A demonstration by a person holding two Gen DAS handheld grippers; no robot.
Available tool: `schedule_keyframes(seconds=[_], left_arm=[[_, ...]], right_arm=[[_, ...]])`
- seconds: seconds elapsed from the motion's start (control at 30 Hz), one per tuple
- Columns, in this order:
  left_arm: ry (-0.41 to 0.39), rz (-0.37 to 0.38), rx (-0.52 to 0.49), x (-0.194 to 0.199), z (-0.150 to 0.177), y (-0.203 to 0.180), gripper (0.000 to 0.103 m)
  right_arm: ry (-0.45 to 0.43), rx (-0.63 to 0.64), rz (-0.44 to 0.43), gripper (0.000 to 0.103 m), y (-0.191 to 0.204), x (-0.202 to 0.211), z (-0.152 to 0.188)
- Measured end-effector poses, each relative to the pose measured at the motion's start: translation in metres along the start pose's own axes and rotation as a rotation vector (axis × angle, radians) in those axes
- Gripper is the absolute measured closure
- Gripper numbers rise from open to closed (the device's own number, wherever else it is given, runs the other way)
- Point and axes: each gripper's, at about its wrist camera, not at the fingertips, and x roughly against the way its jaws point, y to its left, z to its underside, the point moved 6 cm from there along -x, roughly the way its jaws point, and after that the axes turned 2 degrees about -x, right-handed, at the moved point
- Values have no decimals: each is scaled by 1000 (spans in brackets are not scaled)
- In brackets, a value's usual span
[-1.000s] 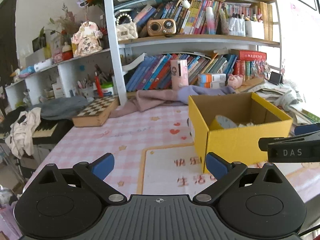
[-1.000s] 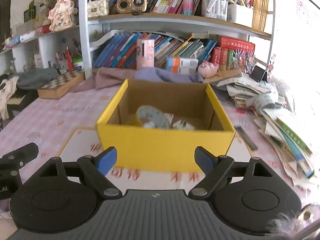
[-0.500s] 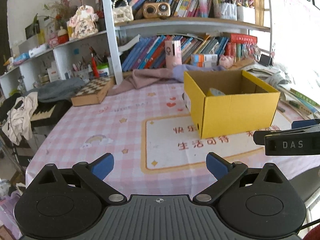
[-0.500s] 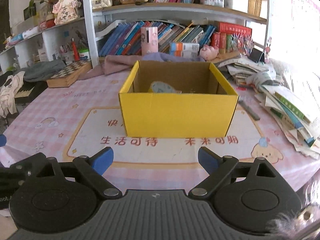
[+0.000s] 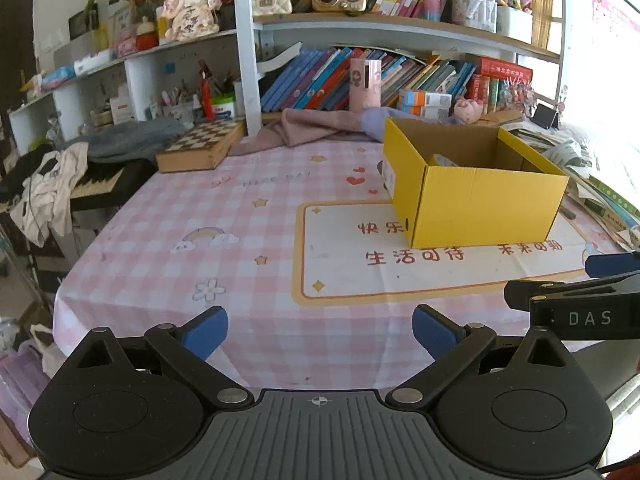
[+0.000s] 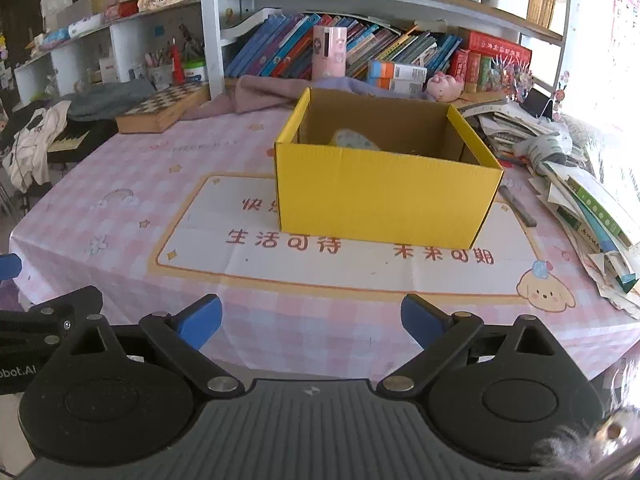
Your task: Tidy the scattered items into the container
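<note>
Both grippers hang low at the near edge of the table, pointing down and across the pink checked tablecloth, and neither has anything in it. The left gripper stands with its blue pads wide apart over bare cloth; the right gripper is opening its jaws, with nothing between them either. Ahead of the right gripper, square on and well apart from its fingertips, sits the yellow cardboard box on the printed mat; from the left gripper the same box lies ahead and off to the right. Its top is open, and inside I can make out a pale rounded item leaning near the back wall, though what it is I cannot tell. On the open cloth between grippers and box I see nothing loose, so the tidying looks close to done. Beyond the box on the right gripper's right side lies a slim dark strip flat on the mat, beside a slumped heap of papers and booklets. If that strip is still to go in, it seems light and stiff but thin, best pinched across its narrow width near the middle, with the pads brought right down to the cloth.
</note>
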Motion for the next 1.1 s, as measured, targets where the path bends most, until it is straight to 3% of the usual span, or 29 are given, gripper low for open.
schedule_keyframes(seconds=[1.1], left_arm=[[40, 16, -17, -7, 2, -3, 3]], right_arm=[[20, -5, -3, 4, 3, 0, 4]])
